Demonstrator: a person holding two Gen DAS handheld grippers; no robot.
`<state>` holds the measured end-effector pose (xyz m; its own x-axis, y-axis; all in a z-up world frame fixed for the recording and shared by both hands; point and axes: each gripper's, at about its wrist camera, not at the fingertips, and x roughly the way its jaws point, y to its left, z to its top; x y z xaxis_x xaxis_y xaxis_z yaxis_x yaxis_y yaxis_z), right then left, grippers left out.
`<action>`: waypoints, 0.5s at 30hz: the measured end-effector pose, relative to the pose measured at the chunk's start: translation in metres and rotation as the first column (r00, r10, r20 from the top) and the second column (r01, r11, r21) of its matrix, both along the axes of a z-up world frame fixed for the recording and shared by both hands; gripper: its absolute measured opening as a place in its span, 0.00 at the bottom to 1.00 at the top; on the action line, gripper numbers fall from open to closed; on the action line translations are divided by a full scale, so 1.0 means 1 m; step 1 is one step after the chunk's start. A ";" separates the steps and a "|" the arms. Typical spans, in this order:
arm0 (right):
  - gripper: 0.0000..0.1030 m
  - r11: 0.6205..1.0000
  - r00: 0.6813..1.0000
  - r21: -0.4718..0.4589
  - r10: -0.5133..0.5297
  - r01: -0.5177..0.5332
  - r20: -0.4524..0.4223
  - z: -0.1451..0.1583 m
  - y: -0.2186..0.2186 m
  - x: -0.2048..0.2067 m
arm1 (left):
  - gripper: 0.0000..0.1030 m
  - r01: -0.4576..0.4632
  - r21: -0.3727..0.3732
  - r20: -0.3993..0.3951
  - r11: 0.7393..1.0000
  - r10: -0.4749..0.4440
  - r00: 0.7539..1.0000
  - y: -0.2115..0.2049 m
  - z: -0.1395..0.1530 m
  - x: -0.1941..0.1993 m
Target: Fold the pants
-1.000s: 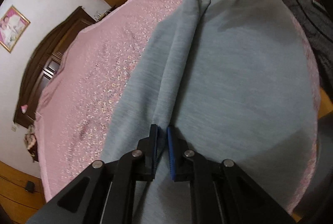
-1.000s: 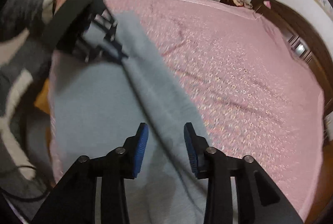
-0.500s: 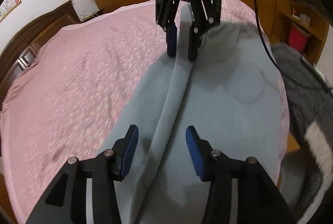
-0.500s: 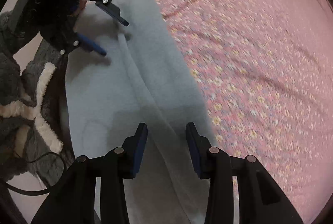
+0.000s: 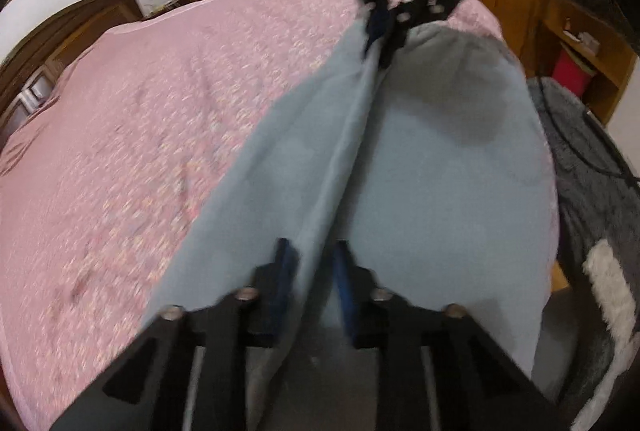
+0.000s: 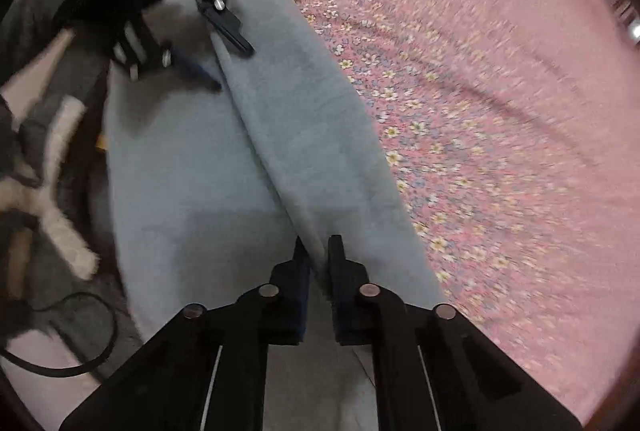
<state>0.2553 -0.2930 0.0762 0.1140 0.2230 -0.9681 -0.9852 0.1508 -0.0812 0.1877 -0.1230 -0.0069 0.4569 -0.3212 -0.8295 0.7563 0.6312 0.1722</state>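
Lying on the pink bedspread [image 5: 168,135], the grey pants [image 5: 448,167] show a raised ridge, seemingly clamped by both closing claws.

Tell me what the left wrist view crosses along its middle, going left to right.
Pink floral bedspread → grey pants, its raised ridge pinched near us by the closing left gripper and farther off by the closing right gripper → person's grey fuzzy sleeve.

No text, label, brand, number or sign is readable in either view.
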 end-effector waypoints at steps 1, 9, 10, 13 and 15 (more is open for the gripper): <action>0.06 1.000 0.998 -0.008 -0.002 0.002 0.062 -0.002 0.001 -0.010 | 0.03 -0.007 0.002 0.002 1.000 0.007 1.000 0.004 0.000 -0.002; 0.03 0.985 0.683 -0.135 0.173 -0.108 0.710 -0.032 0.001 -0.100 | 0.03 -0.049 0.095 0.111 0.994 0.039 0.993 0.014 0.006 -0.036; 0.03 0.975 0.632 -0.175 0.220 -0.133 0.743 -0.040 0.000 -0.113 | 0.03 -0.059 0.116 0.137 0.991 0.043 0.990 0.014 0.006 -0.042; 0.03 0.973 0.620 -0.185 0.232 -0.141 0.750 -0.049 -0.003 -0.140 | 0.02 -0.080 0.136 0.174 0.987 0.056 0.983 0.015 0.005 -0.064; 0.03 0.982 0.657 -0.154 0.187 -0.109 0.730 -0.047 -0.005 -0.150 | 0.02 -0.093 0.136 0.194 0.986 0.065 0.979 0.015 0.007 -0.077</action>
<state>0.1054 -0.2983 0.0296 0.7725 0.2198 -0.5958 -0.6034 -0.0382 -0.7965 0.1106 -0.1078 0.0003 0.6286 -0.1619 -0.7607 0.6504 0.6458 0.3999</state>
